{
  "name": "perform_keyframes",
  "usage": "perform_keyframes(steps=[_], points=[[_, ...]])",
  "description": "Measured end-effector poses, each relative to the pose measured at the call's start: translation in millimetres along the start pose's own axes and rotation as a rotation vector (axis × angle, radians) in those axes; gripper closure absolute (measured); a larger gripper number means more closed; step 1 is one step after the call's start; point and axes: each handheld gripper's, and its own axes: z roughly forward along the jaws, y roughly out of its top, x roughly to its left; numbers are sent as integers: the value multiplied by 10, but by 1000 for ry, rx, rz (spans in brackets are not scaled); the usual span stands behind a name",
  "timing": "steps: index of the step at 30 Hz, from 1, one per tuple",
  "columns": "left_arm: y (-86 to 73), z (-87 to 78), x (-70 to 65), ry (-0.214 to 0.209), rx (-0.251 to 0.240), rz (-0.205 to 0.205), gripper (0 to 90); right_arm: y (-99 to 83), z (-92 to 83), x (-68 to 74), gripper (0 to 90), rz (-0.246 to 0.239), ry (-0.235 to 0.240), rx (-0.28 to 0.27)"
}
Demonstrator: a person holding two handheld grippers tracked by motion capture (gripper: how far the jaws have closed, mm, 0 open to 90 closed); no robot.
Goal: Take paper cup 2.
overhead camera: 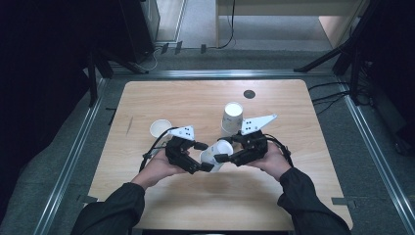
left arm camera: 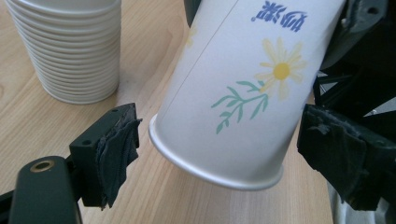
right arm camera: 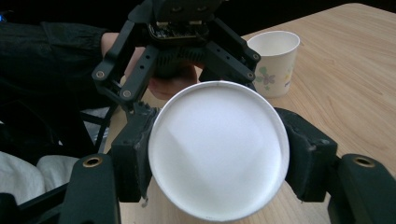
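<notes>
**A:** Status, biggest thing first?

**B:** Bench [overhead camera: 161,196]: light wood, rounded corners. On it a stack of paper cups [overhead camera: 232,118], upside down, well behind my hands, and a single cup [overhead camera: 160,129] upright, just behind my left gripper [overhead camera: 205,155].

**A:** And the one you're working?

**B:** The held cup [overhead camera: 218,152] is off the bench, between both grippers, lying tilted. White paper, yellow daisy, green sprig, blue print. Rolled rim faces my left gripper, flat white base faces my right.

**A:** Jaws?

**B:** Right gripper [overhead camera: 221,157]: jaws clamped on the held cup, pads pressing both sides near its base. Left gripper: jaws spread wide either side of the rim, pads clear of it on both sides.

**A:** Contact with the stack?

**B:** None. The held cup sits in front of it, apart.
</notes>
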Motion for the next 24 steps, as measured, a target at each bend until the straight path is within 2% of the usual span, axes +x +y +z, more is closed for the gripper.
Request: perform_keyframes(steps=[17, 24], points=[[-21, 41, -13, -18, 6, 12, 157, 15, 41, 4, 355, 18, 13, -22], [-24, 37, -19, -7, 0, 20, 191, 17, 41, -3, 355, 25, 16, -25]])
